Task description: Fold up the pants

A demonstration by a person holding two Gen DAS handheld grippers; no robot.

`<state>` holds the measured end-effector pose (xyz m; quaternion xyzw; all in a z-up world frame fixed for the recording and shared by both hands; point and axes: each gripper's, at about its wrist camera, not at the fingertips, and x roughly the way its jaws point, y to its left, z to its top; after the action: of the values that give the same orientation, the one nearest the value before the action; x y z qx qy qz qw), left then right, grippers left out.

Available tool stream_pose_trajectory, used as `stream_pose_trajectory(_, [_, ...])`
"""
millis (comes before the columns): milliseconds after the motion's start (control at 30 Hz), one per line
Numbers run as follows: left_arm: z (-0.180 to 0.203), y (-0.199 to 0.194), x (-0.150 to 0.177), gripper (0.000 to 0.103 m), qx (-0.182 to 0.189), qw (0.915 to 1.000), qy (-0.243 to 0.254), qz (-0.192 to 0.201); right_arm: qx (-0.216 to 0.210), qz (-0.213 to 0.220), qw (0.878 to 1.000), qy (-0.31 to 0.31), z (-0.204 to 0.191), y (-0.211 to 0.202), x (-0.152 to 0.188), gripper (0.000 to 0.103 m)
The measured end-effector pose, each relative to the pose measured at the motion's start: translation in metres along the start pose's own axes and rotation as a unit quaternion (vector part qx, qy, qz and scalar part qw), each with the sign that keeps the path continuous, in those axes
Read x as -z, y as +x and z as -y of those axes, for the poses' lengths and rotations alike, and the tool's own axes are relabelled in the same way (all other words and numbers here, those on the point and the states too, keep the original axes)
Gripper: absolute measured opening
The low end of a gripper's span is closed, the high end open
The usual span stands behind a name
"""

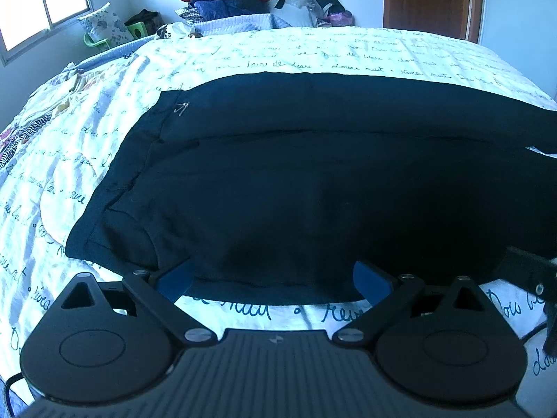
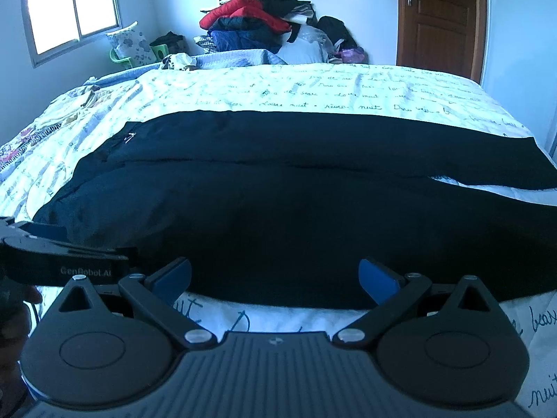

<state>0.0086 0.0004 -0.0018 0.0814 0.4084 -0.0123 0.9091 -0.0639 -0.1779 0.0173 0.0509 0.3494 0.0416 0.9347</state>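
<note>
Black pants [image 1: 296,181] lie flat across the bed, waistband at the left and both legs running off to the right. In the right wrist view the pants [image 2: 296,209] show a gap between the legs at the far right. My left gripper [image 1: 273,280] is open, its blue fingertips [image 1: 175,278] spread wide at the near edge of the pants by the waist. My right gripper [image 2: 275,278] is also open, its blue fingertips [image 2: 377,278] at the near edge of the closer leg. Nothing is between either pair of fingers.
A white bedspread [image 1: 243,59] with handwritten script covers the bed. A pile of clothes [image 2: 264,17] sits beyond the far edge, with a window [image 2: 69,7] at left and a wooden door [image 2: 438,17] at right. The left gripper's body [image 2: 62,261] shows at left in the right wrist view.
</note>
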Motion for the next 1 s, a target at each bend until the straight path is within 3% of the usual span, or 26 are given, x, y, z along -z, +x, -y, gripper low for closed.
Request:
stream_pose_trajectory(267, [-0.009,0.005,-0.011,0.099,-0.002,0.9998,0.007,0.016,-0.057,0.025,0.998,0.009,0.002,0.011,-0.026,0.103])
stream_pose_trajectory(533, [-0.059,0.022,-0.046,0.098,-0.032,0.9983,-0.036,0.034,-0.157,0.035,0.985,-0.059,-0.006,0.049,-0.099,0.103])
stream_pose_trajectory(700, [-0.090,0.034,-0.070,0.098,-0.055,0.9960,-0.060,0.038,-0.227,0.007,0.971,-0.073,-0.005,0.116,-0.153,0.103])
stream_pose_trajectory(833, [-0.105,0.049,-0.088,0.098,-0.064,0.9955,-0.064,0.029,-0.219,0.010,0.966,-0.137,-0.024,0.173,-0.184,0.103])
stream_pose_trajectory(1000, [-0.118,0.068,-0.108,0.098,-0.072,0.9949,-0.068,0.021,-0.243,0.026,0.940,-0.239,-0.057,0.236,-0.211,0.101])
